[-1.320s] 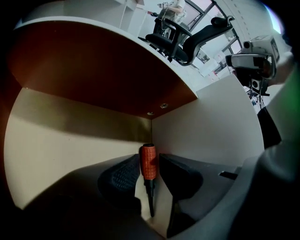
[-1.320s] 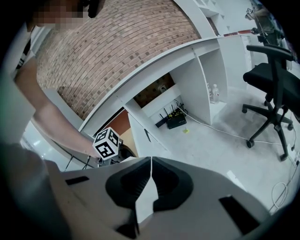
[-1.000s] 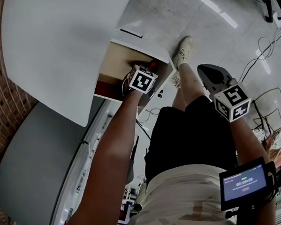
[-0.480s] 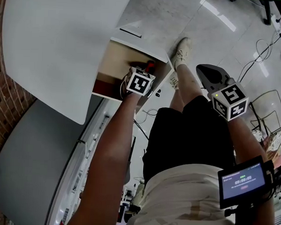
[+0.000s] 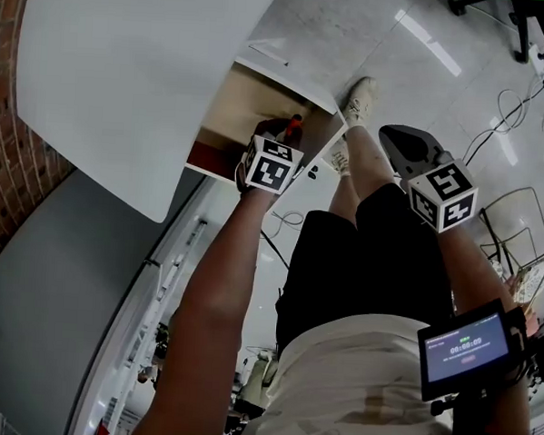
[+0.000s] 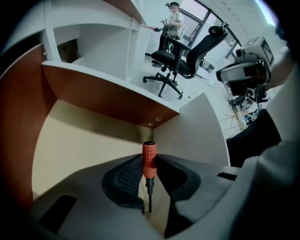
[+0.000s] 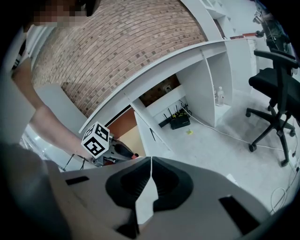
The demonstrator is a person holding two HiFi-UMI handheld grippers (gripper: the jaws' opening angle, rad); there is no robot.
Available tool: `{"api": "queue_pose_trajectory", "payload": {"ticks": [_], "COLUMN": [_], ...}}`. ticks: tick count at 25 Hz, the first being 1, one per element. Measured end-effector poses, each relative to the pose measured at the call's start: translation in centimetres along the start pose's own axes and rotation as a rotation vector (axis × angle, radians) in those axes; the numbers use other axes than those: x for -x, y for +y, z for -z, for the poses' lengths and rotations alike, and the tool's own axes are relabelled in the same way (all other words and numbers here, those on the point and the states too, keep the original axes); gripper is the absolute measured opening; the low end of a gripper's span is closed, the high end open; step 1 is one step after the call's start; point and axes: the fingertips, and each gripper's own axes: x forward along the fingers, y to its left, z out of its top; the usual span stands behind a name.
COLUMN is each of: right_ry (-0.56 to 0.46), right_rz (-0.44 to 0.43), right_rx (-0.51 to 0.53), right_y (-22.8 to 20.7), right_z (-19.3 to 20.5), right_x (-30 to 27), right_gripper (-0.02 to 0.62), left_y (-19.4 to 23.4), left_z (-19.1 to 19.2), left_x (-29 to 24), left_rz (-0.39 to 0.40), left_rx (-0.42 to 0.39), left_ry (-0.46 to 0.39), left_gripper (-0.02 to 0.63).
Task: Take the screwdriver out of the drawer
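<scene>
the left gripper [image 6: 150, 177] is clenched on the screwdriver [image 6: 149, 160]. the orange handle stands between the two dark pads and sticks out past the jaw tips, and the thin black shaft runs back between the jaws toward the camera. the tool hangs inside the open drawer [image 6: 84, 140], over its pale floor and near the corner where the brown back wall meets the white side wall. i cannot tell whether the handle end touches the floor.

the right gripper [image 7: 151, 164] is closed with nothing in it. its tips meet on a thin line, and it waits well apart from the drawer, beside the person's leg.

the step in hand is, i think, the lift out. to do it well, the grip should not loosen, because the pads hold only a narrow round handle and it can turn or slip. the tool should go straight up first, then toward the person, so that the handle passes free of the drawer walls and of the white desk edge above. a slow wrist is better here than a quick one.
</scene>
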Motion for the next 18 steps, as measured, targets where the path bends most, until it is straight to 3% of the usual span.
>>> {"api": "queue_pose_trajectory", "payload": {"ticks": [6,18], "right_ry": [-0.004,-0.014], "right_rz": [0.000,-0.012], "right_rx": [0.022,0.081], "right_y": [1.6,5.2], "right_z": [-0.2,-1.8], "right_x": [-0.1,-0.5], "right_gripper": [0.025,0.025], "left_y": [0.7,0.9], "left_z": [0.0,-0.3], "left_x": [2.9,8.5], "left_rz": [-0.059,-0.100], "left_rx": [0.015,0.056], "left_ry": [-0.082,-0.231], "left_gripper": [0.103,0.103]}}
